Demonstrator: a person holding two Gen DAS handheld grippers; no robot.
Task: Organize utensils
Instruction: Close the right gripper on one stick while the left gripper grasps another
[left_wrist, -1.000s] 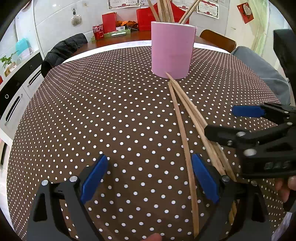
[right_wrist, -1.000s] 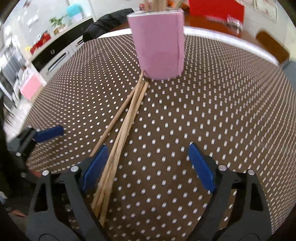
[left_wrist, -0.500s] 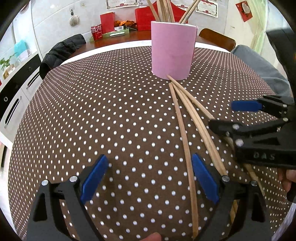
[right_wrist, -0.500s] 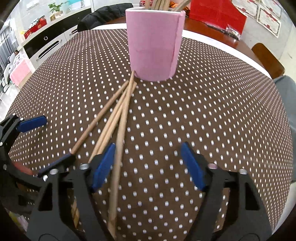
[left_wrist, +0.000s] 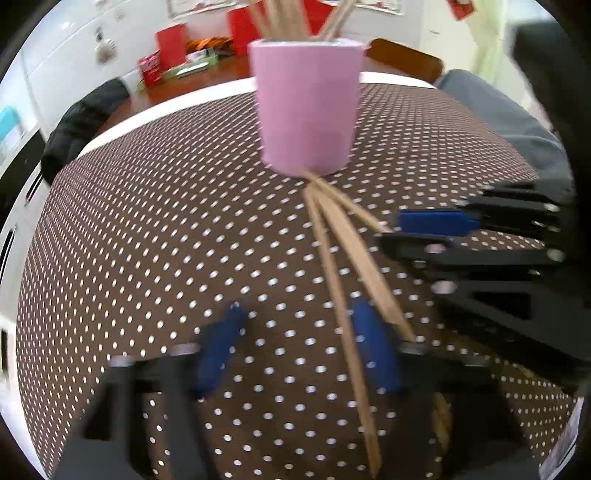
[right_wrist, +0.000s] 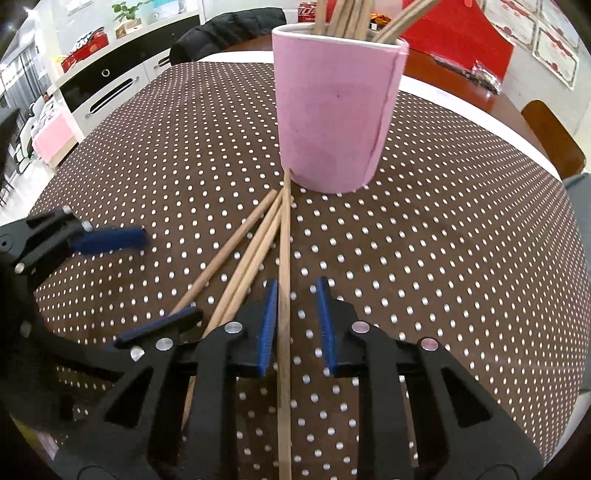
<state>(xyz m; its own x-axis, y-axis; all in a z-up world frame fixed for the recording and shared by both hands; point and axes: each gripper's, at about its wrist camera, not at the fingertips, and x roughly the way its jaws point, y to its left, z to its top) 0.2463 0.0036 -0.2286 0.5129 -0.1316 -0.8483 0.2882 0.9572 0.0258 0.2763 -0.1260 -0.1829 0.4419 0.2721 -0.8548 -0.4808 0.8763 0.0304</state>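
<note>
I have both tools low over the polka-dot tabletop (right_wrist: 461, 258), each after one of the loose chopsticks that fan out from the foot of the pink cup (right_wrist: 338, 110), which stands at twelve o'clock from my right tool (right_wrist: 295, 314) and already holds a sheaf of sticks upright. The loose ones lie flat with their far tips gathered at the cup's base, so I come at them steeply from above and pinch across the shaft. My right tool is closing astride the straight chopstick (right_wrist: 284, 258) that runs toward six o'clock; its left pad sits against the wood while the right pad stands a little apart, so nothing is clamped yet. My left tool (left_wrist: 299, 343) is closing too, the picture blurred; the thin chopstick (left_wrist: 332, 277) passes between its pads, near the right one, not yet gripped as far as I can tell. The other two sticks (right_wrist: 251, 254) lie just beside, toward eight o'clock, so I judge a neighbour could get nudged
</note>
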